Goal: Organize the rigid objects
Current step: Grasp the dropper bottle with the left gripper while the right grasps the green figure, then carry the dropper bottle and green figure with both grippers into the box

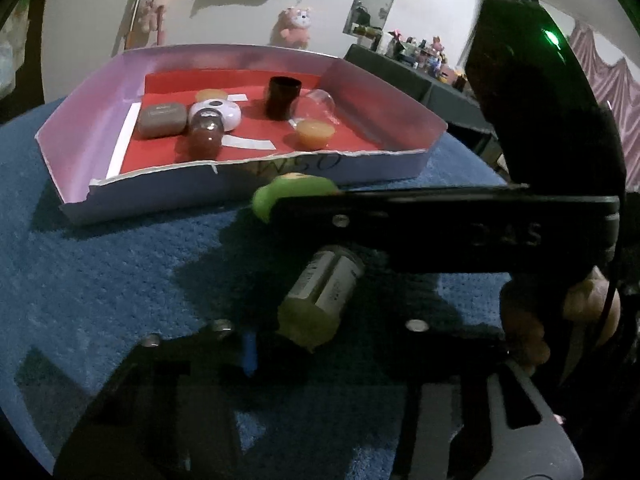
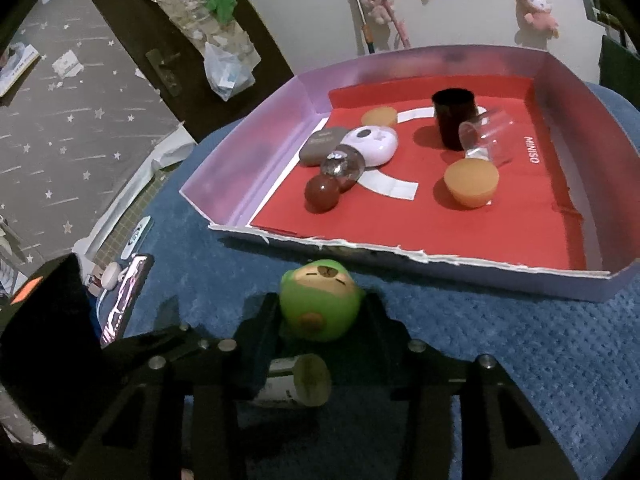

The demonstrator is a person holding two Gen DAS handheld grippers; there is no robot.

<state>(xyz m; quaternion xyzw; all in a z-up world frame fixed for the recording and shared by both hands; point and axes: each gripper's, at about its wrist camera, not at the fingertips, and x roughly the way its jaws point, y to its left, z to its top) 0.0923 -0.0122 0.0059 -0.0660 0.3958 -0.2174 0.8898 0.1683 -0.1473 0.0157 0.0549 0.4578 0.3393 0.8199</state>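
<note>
The right gripper (image 2: pixel 320 320) has its fingers clamped on the round sides of a green toy (image 2: pixel 318 306) on the blue mat (image 2: pixel 520 360), just near of the shallow box (image 2: pixel 460 270). The left gripper (image 1: pixel 320 304) looks clamped on a small bottle (image 1: pixel 320 300) lying beside it, though its fingers are mostly hidden. Both seem light, hard and smooth, so they may slip; grip the toy at its widest and the bottle mid-barrel.

right gripper (image 2: pixel 320 320) jaws clamp the green toy (image 2: pixel 318 306); the purple tray (image 2: pixel 256 128) lies at one o'clock beyond it
</note>
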